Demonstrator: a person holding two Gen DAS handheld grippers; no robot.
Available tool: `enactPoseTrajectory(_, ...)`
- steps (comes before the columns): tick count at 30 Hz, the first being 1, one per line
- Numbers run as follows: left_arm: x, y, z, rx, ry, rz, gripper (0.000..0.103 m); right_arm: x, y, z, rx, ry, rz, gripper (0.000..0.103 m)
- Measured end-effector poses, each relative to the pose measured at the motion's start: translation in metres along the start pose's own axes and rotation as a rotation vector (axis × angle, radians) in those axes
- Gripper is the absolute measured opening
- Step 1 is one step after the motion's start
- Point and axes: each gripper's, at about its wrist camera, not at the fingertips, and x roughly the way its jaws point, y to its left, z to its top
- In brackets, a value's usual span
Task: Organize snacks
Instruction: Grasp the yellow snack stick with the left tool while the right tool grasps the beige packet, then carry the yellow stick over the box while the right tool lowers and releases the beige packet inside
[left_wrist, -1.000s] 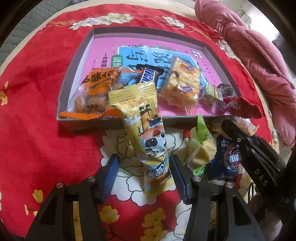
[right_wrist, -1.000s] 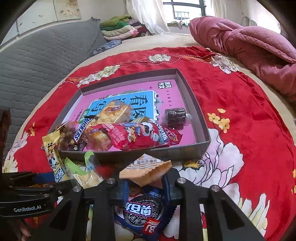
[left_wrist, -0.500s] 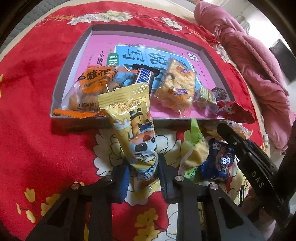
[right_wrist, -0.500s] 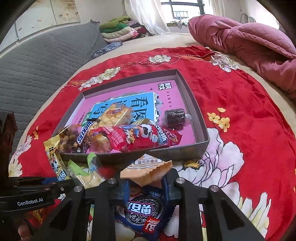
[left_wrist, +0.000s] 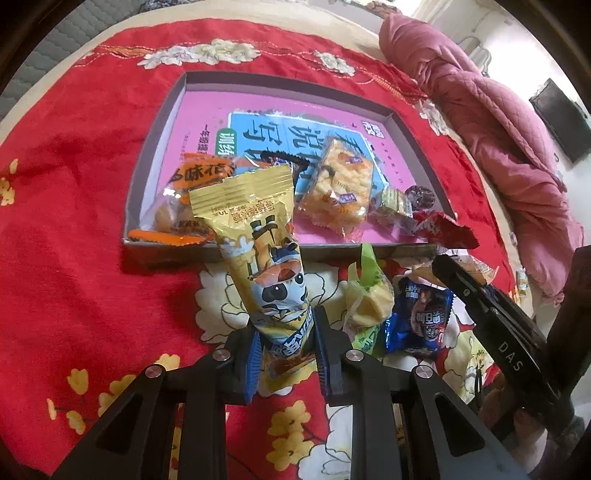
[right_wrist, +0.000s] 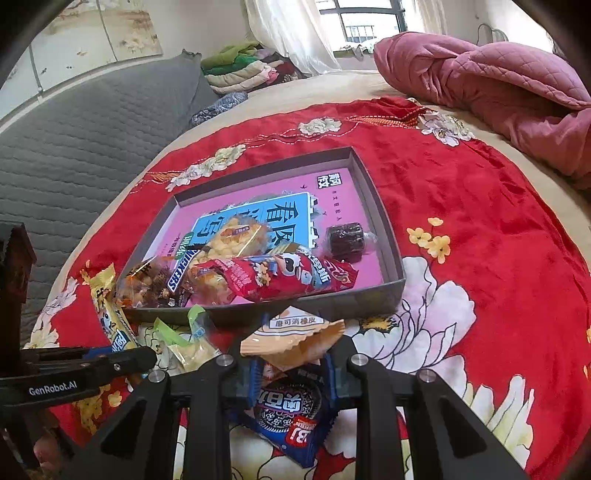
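Note:
My left gripper (left_wrist: 284, 325) is shut on the lower end of a yellow panda snack packet (left_wrist: 258, 240), which tilts up toward the grey tray (left_wrist: 258, 254) with a pink floor. In the right wrist view my right gripper (right_wrist: 291, 363) is shut on a peach packet (right_wrist: 291, 336). A blue cookie packet (right_wrist: 288, 410) lies under its fingers. The tray (right_wrist: 332, 299) holds a red packet (right_wrist: 288, 277), a Snickers bar (right_wrist: 181, 273), a cracker packet (left_wrist: 338, 192) and a dark round sweet (right_wrist: 345, 236). A pale green-tipped packet (left_wrist: 369, 295) lies between the two grippers.
Everything sits on a red floral cloth (right_wrist: 480, 221) spread over a bed. A pink quilt (right_wrist: 498, 74) is bunched at the far right and a grey quilted cover (right_wrist: 74, 129) lies to the left. Folded clothes (right_wrist: 240, 70) are stacked at the back.
My left gripper's jaws closed onto the yellow packet, which now stands more upright before the tray. The right gripper kept its hold and barely moved.

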Motion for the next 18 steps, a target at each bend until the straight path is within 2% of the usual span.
enactPoseTrajectory(8,-0.021,-0.001,0.001,0.010,-0.037,0.008,0.026,-0.017,-0.004,-0.001,0.013,-0.036,-0.006,0.026)
enactPoseTrajectory(18,-0.039,-0.006,0.009,0.022,-0.089,0.021,0.026,-0.038,-0.011,0.005,0.016,-0.129,-0.073,0.026)
